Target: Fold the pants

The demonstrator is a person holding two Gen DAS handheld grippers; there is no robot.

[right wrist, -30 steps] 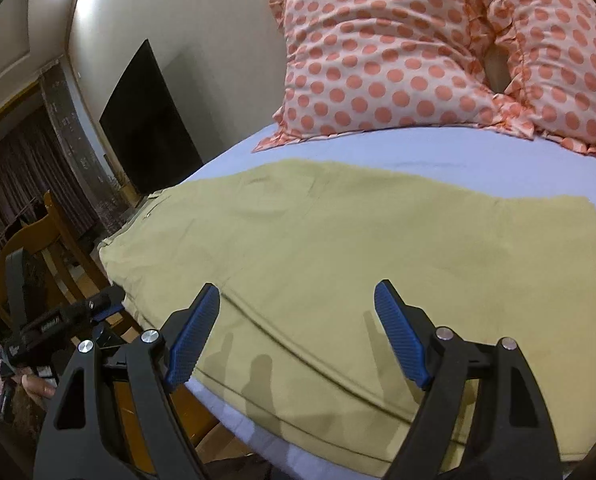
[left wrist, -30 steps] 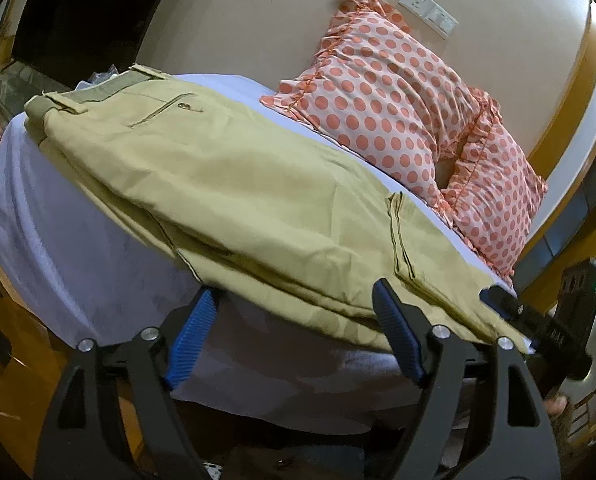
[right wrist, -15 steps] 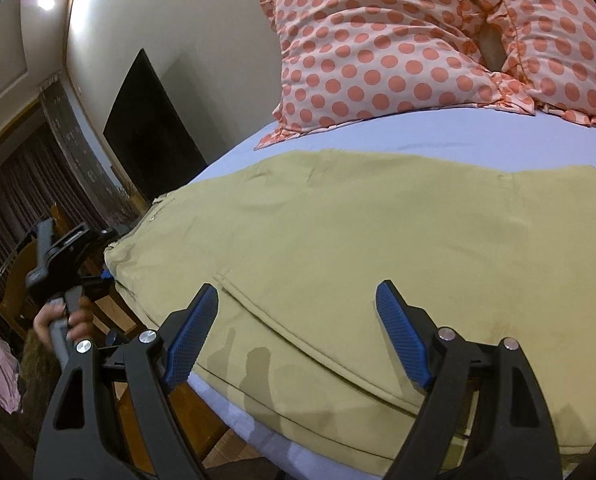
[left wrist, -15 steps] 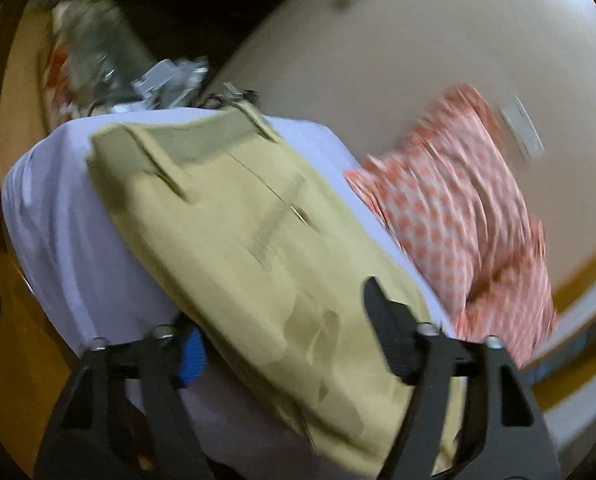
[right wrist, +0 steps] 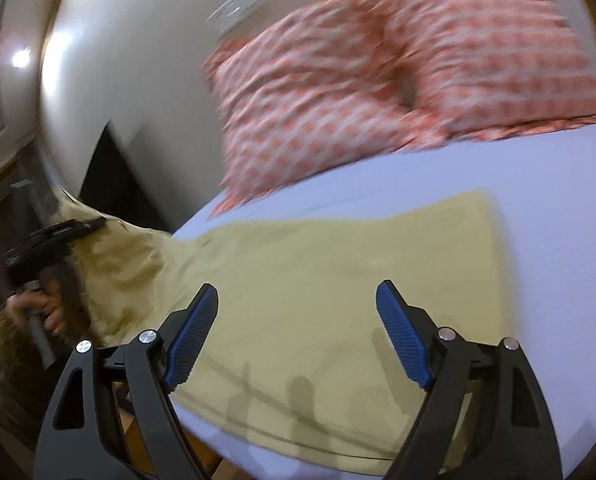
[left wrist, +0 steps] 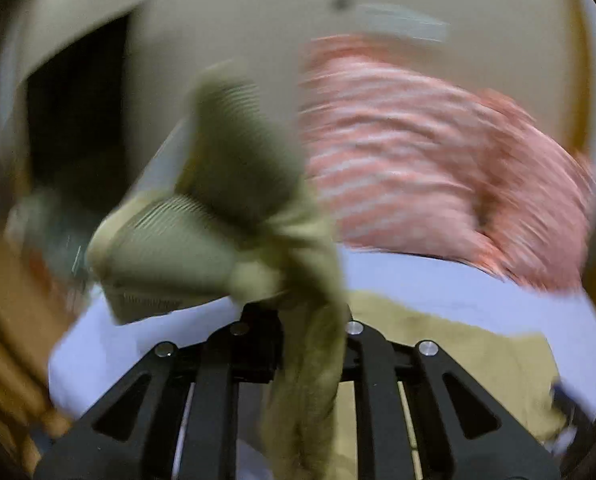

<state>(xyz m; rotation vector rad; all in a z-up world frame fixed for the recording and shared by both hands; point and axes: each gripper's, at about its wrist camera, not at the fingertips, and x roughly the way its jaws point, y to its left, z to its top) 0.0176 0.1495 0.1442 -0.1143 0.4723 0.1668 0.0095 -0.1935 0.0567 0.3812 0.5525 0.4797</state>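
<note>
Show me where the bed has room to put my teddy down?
The bare sheet between the pants and the polka-dot pillows is free, widest toward the right. The near part is covered by the pants. The far-left corner is crowded: the left tool is lifting the pants there. The right tool hangs open over them.

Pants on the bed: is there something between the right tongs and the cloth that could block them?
Nothing visible does. The right tongs stand open directly over the flat part of the pants, with only air between. The pillows lie farther back on the bed sheet. The left tongs already grip the other end.
</note>
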